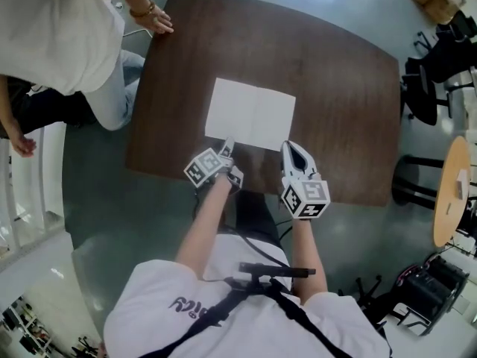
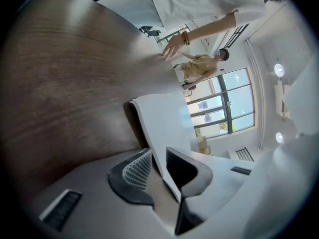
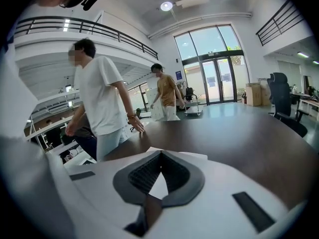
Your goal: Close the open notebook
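A dark wooden table (image 1: 335, 88) with rounded corners is seen across the upper middle of the head view, set on a grey glossy floor (image 1: 89, 192). A white notebook (image 1: 250, 114) is laid open on it, near its lower edge. A person's hand (image 1: 156, 22) is rested on its upper left corner.

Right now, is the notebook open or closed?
Open: the notebook lies spread on the table, both white pages showing, left gripper pinching its near edge.

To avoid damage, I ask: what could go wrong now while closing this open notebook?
The left claw grips only a near page edge of the notebook; the paper could tear or slip out.
The right claw is shut at the near right corner, holding nothing, so the notebook might slide on the table.
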Tool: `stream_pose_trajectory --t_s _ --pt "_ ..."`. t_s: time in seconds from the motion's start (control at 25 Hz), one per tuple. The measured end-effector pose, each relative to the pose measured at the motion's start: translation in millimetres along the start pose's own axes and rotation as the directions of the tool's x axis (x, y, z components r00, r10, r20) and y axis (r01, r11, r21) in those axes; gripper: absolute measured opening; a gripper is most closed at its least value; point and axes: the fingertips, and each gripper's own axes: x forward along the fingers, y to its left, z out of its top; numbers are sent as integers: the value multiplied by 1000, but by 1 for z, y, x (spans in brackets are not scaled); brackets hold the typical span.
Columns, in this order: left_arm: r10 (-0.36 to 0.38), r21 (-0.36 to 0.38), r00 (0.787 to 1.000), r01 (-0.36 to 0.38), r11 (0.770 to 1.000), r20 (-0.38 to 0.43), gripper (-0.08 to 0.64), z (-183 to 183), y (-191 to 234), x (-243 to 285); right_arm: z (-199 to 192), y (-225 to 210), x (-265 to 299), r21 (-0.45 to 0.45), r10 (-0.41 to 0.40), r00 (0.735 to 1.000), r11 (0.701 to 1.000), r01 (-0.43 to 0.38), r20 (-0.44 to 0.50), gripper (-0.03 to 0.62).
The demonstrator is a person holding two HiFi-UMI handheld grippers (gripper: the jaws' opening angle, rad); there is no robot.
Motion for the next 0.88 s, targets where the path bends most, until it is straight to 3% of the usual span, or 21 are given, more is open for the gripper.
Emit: stream_pose_trajectory --t_s 0.08,0.28,0.48,0.6,0.68,0.76,0.8,0.88 --pt "48 11 999 -48 999 12 47 1 6 1 -1 -4 -1 3 -5 1000 1000 5 -3 2" --pt "107 68 994 -108 992 9 11 5 7 5 -2 -10 -3 6 -11 1000 1000 11 -3 2" --pt "109 201 994 -112 973 25 9 9 -6 2 0 -16 -4 13 -14 1000 1000 14 3 2" --pt "103 312 994 -110 944 37 9 11 -16 -2 1 -18 -5 19 -16 1000 1000 16 9 2" --pt "103 418 994 -112 902 43 9 9 -26 -5 1 -19 -7 22 -17 1000 1000 16 14 2" --pt "105 544 994 -111 832 42 9 3 -35 -7 1 -20 -10 26 -19 1000 999 18 18 2" --pt "104 613 994 -108 782 42 9 -2 -41 -7 0 -21 -11 29 -21 1000 999 21 20 2" --pt "95 745 995 -91 661 37 9 -13 -56 -6 -1 -24 -15 35 -27 999 999 26 22 2"
